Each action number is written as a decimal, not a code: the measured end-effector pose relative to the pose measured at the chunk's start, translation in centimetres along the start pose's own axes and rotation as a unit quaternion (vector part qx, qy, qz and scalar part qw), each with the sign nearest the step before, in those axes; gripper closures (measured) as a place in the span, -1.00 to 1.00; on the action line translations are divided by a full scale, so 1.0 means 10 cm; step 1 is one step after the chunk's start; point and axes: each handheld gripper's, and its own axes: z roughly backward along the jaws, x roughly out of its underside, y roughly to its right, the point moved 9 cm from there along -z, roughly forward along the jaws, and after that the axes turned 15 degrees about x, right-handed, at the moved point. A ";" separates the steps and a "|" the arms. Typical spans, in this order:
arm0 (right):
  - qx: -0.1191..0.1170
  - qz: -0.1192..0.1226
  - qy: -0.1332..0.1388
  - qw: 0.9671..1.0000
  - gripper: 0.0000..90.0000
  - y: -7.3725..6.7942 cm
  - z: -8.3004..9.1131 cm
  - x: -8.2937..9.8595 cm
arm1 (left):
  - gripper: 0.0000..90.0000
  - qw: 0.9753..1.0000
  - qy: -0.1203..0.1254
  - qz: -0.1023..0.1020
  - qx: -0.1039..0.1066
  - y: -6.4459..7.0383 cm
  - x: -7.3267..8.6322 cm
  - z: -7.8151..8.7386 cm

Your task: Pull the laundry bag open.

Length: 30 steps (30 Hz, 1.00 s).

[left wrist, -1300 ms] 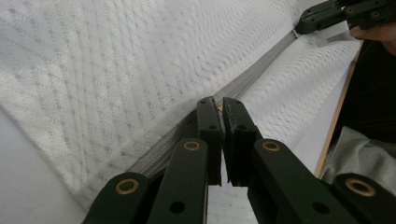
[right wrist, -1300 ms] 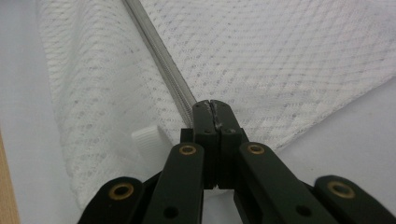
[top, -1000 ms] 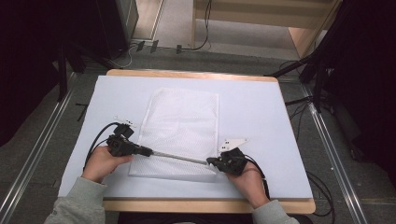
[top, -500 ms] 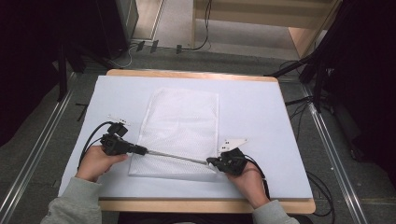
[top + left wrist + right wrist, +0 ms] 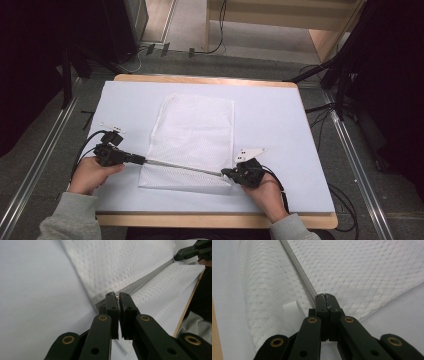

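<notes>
A white mesh bag lies flat in the middle of the white-covered table. A grey zipper runs across its near end. My left gripper sits at the bag's left edge, shut on the small brass zipper pull. My right gripper is at the bag's near right corner, shut on the zipper's end. Both grippers hold the zipper taut between them. In the left gripper view the bag spreads ahead and the right gripper shows at the far end of the zipper. A white ribbed tab lies beside the right jaws.
The table's wooden front edge is just behind my hands. Cables trail off the left gripper, and more cables lie on the floor at the right. Metal rails flank the table. White cover lies bare around the bag.
My left gripper has moved left along the bag's near end, drawing the zipper pull with it. The right gripper and the bag have stayed put.
</notes>
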 end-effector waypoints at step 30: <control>0.008 -0.028 -0.011 1.000 0.66 0.12 0.05 -0.10 | 0.54 0.998 0.034 -0.041 -0.015 0.07 0.08 0.06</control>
